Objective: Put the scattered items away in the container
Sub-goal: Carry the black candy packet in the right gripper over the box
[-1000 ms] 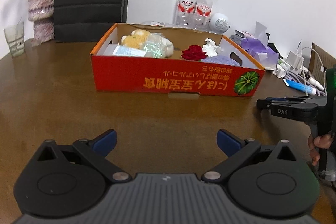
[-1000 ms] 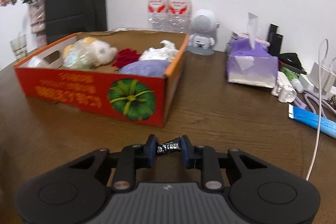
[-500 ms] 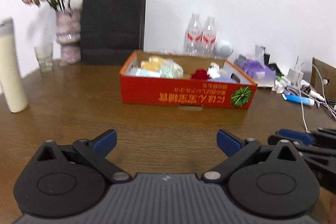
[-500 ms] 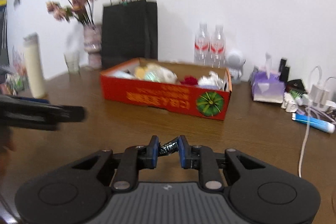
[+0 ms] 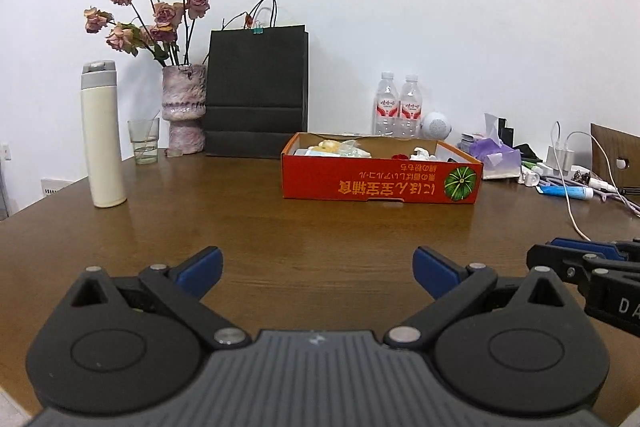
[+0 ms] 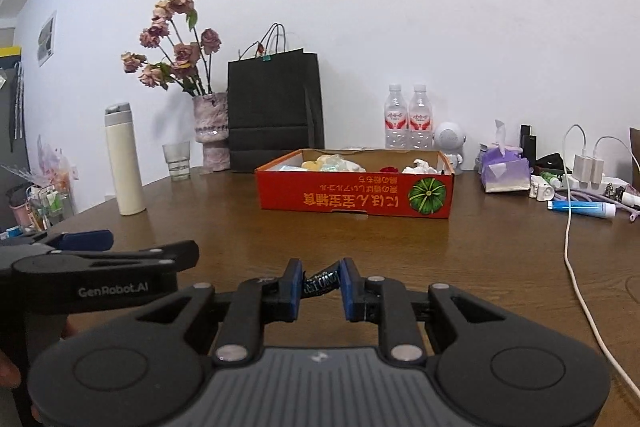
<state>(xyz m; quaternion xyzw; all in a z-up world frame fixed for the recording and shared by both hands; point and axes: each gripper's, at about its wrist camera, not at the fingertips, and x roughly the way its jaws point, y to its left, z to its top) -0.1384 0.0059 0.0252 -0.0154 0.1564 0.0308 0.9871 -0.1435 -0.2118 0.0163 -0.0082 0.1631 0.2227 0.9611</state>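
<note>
The red cardboard box (image 5: 382, 183) stands far across the brown table, with soft toys, a red rose and crumpled paper inside; it also shows in the right wrist view (image 6: 356, 193). My left gripper (image 5: 318, 269) is open and empty, low over the table's near side. My right gripper (image 6: 320, 285) is shut on a black wrapped candy (image 6: 322, 282), well short of the box. The right gripper shows at the right edge of the left wrist view (image 5: 588, 259); the left gripper shows at the left of the right wrist view (image 6: 100, 255).
A white flask (image 5: 102, 135), a glass (image 5: 143, 141), a vase of dried roses (image 5: 184, 107) and a black paper bag (image 5: 256, 95) stand at the back left. Two water bottles (image 5: 398, 111), a purple tissue pack (image 5: 494, 155), a blue tube (image 6: 582, 207) and white cables (image 6: 572, 247) lie at the right.
Both grippers have pulled back and away from the box, which now looks much smaller and farther. The right gripper still holds the candy; the left stays open.
</note>
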